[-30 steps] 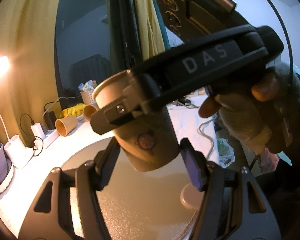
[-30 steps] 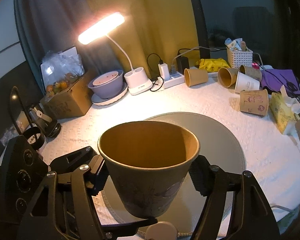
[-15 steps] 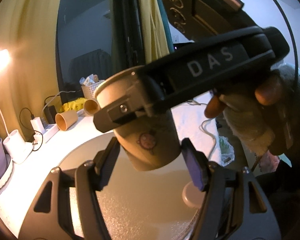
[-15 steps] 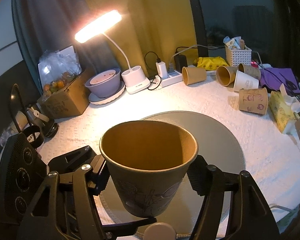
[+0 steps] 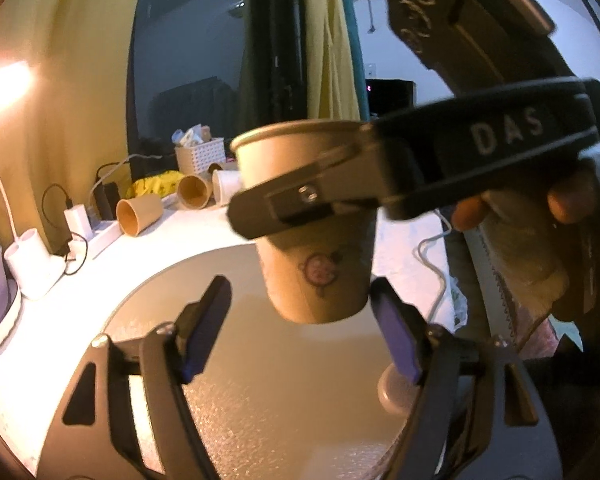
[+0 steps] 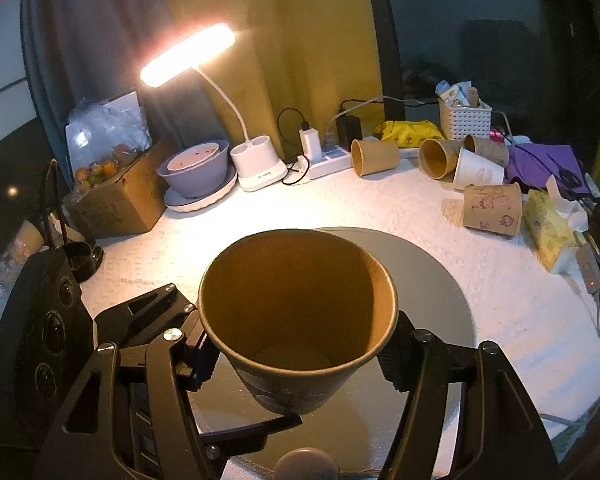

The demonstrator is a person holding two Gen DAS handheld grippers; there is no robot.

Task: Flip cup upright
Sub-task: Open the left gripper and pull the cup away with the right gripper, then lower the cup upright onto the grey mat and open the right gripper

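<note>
A brown paper cup (image 6: pixel 296 320) with a cartoon print stands upright, mouth up, held in the air just above the round grey mat (image 6: pixel 428 280). My right gripper (image 6: pixel 296 356) is shut on the cup near its rim. In the left wrist view the cup (image 5: pixel 316 264) hangs in front of the left gripper (image 5: pixel 300 332), which is open and empty, its blue-padded fingers (image 5: pixel 204 328) either side of the cup's base without touching. The right gripper's finger (image 5: pixel 340 196) crosses the cup's upper wall there.
Several paper cups (image 6: pixel 374 157) lie on their sides at the back of the white table (image 6: pixel 380 204). A lit desk lamp (image 6: pixel 188 54), power strip (image 6: pixel 328 160), purple bowl (image 6: pixel 196 168), cardboard box (image 6: pixel 116 196), white basket (image 6: pixel 464 118) and tissue pack (image 6: pixel 548 224) ring the mat.
The left gripper has drawn back from the cup and its fingers stand wider. The right gripper keeps the cup upright, slightly lower over the mat.
</note>
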